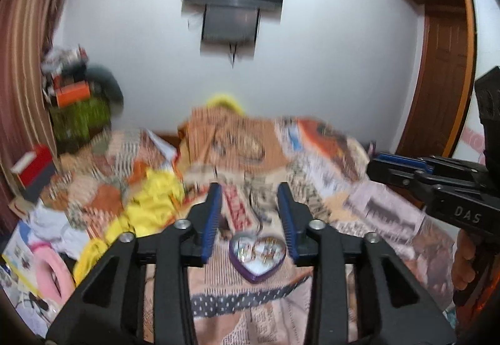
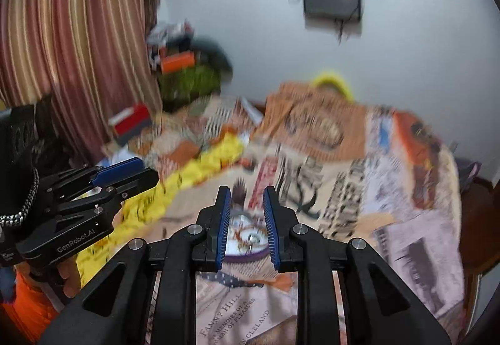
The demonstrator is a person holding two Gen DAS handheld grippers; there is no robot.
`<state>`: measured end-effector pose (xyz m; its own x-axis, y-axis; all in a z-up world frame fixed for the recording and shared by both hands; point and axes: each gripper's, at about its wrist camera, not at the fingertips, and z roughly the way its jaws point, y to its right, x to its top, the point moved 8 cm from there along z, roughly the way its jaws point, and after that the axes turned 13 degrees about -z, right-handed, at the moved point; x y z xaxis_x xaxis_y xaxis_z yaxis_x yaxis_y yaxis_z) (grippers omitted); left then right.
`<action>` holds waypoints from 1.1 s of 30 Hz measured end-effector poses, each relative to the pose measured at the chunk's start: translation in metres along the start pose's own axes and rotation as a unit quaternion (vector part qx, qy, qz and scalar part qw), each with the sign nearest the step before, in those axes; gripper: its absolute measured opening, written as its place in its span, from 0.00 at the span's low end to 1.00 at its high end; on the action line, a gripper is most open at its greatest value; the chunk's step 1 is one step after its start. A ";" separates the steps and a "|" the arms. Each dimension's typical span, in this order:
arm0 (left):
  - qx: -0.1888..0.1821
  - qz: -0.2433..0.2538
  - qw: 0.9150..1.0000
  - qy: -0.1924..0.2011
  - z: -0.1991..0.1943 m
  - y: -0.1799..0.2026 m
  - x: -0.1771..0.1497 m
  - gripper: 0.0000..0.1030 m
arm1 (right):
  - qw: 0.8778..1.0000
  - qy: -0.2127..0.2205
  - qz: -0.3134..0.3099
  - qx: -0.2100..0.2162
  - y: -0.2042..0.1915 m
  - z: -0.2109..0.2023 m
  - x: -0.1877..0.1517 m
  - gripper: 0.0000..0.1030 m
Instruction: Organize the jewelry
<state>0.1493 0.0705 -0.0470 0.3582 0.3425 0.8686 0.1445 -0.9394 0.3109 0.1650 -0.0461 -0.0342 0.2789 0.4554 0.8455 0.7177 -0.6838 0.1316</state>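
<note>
Two claws hang above the bed [image 1: 390, 204], both with jaws apart and nothing between them: the left claw [image 1: 250, 220] and the right claw [image 2: 247, 226]. The task looks barely begun, an approach to the purple heart-shaped box [image 1: 257, 254] lying open on the patterned bedspread near the front edge. Inside it sit small pieces of jewelry [image 1: 259, 249], too blurred to name. Next, I judge, one claw must descend and pinch a single piece.

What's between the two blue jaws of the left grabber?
In the left wrist view, the purple heart-shaped box lies open on the bedspread between the left gripper's jaws, small jewelry inside.
</note>
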 end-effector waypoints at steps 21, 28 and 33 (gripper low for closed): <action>0.022 -0.004 0.987 0.159 -0.122 0.025 0.020 0.99 | 0.970 0.174 0.041 -0.162 -0.016 -0.127 0.021 1.00; 0.027 -0.001 0.987 0.157 -0.126 0.028 0.015 0.99 | 0.973 0.163 0.044 -0.159 -0.016 -0.131 0.016 1.00; 0.029 0.003 0.988 0.153 -0.121 0.029 0.012 0.99 | 0.973 0.162 0.042 -0.159 -0.016 -0.133 0.014 1.00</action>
<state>0.0459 0.0459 0.0187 0.0656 0.3075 0.9493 0.1994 -0.9362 0.2895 0.0724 -0.1042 0.0442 0.0746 0.2220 0.9722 0.4537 -0.8757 0.1651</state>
